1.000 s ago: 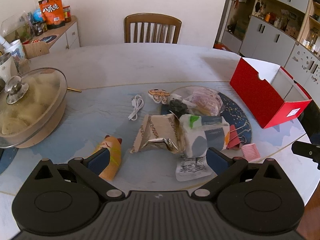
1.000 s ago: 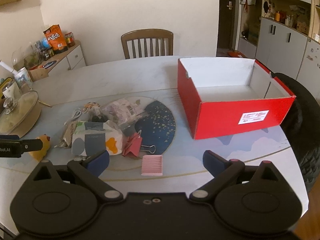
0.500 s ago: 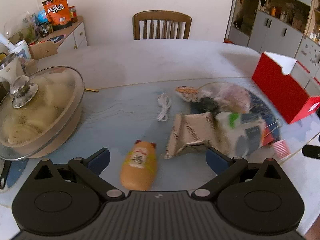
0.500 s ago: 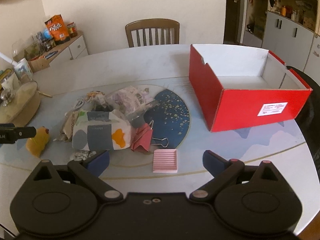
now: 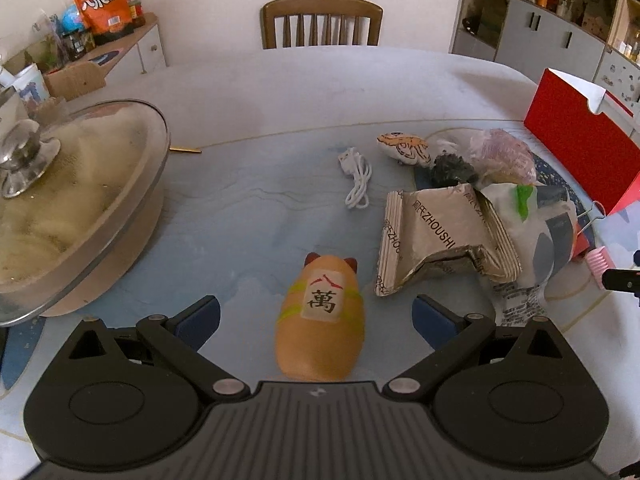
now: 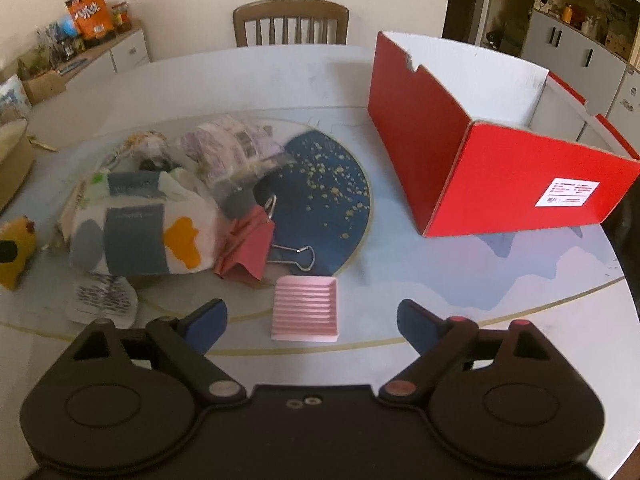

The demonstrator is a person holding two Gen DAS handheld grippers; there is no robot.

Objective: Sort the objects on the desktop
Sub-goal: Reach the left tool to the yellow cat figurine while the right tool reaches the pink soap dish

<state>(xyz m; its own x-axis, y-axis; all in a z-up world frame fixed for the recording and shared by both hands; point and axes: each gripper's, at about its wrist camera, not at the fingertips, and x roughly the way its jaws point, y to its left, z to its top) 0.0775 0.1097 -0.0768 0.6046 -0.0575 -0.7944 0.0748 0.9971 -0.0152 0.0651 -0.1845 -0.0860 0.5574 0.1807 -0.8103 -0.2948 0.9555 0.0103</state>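
Orange is the toy [image 5: 320, 316] that lies between the spread fingers of our left gripper [image 5: 316, 318]; it is an orange figure with small ears and a white label with a dark character, and neither blue pad touches it. We see it lying flat on the table [image 5: 240, 208], with its ears pointing away from us. Just to the right of it lies a crumpled silver packet [image 5: 436, 236], and against that packet rests a white pouch with grey and green patches [image 5: 536, 232]. Farther back we see a white cable [image 5: 358, 178] coiled on the table, and near it a small striped figure [image 5: 404, 146]. On the left stands a big pot with a glass lid [image 5: 80, 184].

Our right gripper [image 6: 312, 320] is also spread wide and holds nothing. Between its fingers, a little ahead of them, lies a pink ribbed tray [image 6: 306, 308]. Beyond the tray we see a red binder clip [image 6: 250, 244] with its wire handles, touching the white pouch [image 6: 140, 236]. A clear bag with pale purple contents [image 6: 232, 152] lies behind them, partly on the dark blue round mat [image 6: 332, 184]. To the right stands the red box [image 6: 500, 172], open on top and white inside. At the left edge of this view a part of the orange toy [image 6: 18, 246] shows.
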